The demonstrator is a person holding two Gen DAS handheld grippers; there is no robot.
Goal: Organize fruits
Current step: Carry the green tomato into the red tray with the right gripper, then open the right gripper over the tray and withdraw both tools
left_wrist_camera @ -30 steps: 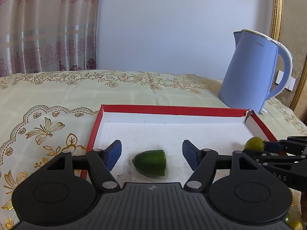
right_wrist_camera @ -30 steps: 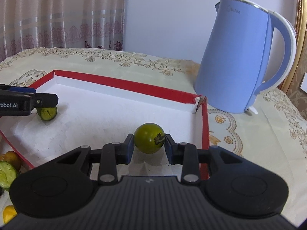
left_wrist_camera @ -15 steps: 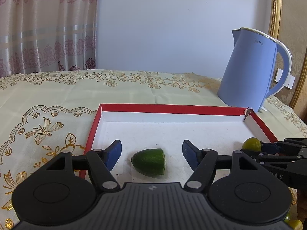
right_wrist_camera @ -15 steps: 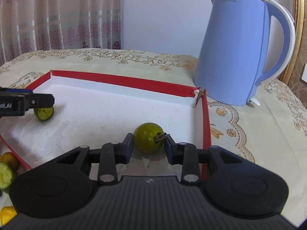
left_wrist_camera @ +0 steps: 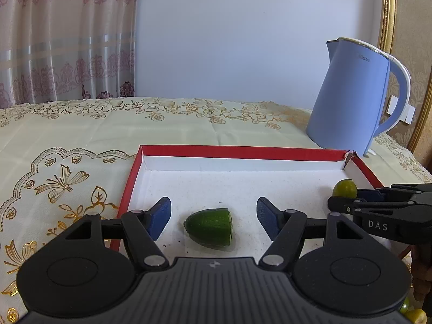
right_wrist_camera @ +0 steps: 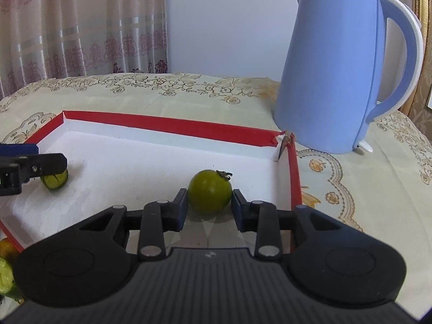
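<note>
1. The green tomato [right_wrist_camera: 210, 195] sits on the white floor of the red-edged tray [right_wrist_camera: 172, 125], near the tray's right wall and its torn far-right corner, stem pointing up and to the right.
2. The right gripper [right_wrist_camera: 208, 207] has its two blue-padded fingers [right_wrist_camera: 180, 208] on either side of the tomato. The left pad appears to touch it; at the right pad I cannot tell whether there is contact, so I cannot say whether it is grasping or has let go.
3. The cut green fruit half [left_wrist_camera: 210, 227] lies on its side on the tray [left_wrist_camera: 237, 152] floor, toward the tray's left part, with its flat cut face turned to the right.
4. The left gripper [left_wrist_camera: 213, 217] is released: its blue pads [left_wrist_camera: 159, 217] stand wide apart, one on each side of the fruit half and clear of it.
5. In the right wrist view, more fruit pieces [right_wrist_camera: 5, 267] lie outside the tray's near-left edge, partly cut off by the frame.
6. A blue electric kettle [right_wrist_camera: 348, 70] stands upright on the table [left_wrist_camera: 67, 145] just beyond the tray's far-right corner. The table carries a cream cloth with gold floral patterns.
7. A patterned curtain [left_wrist_camera: 64, 37] hangs behind the table on the left.
</note>
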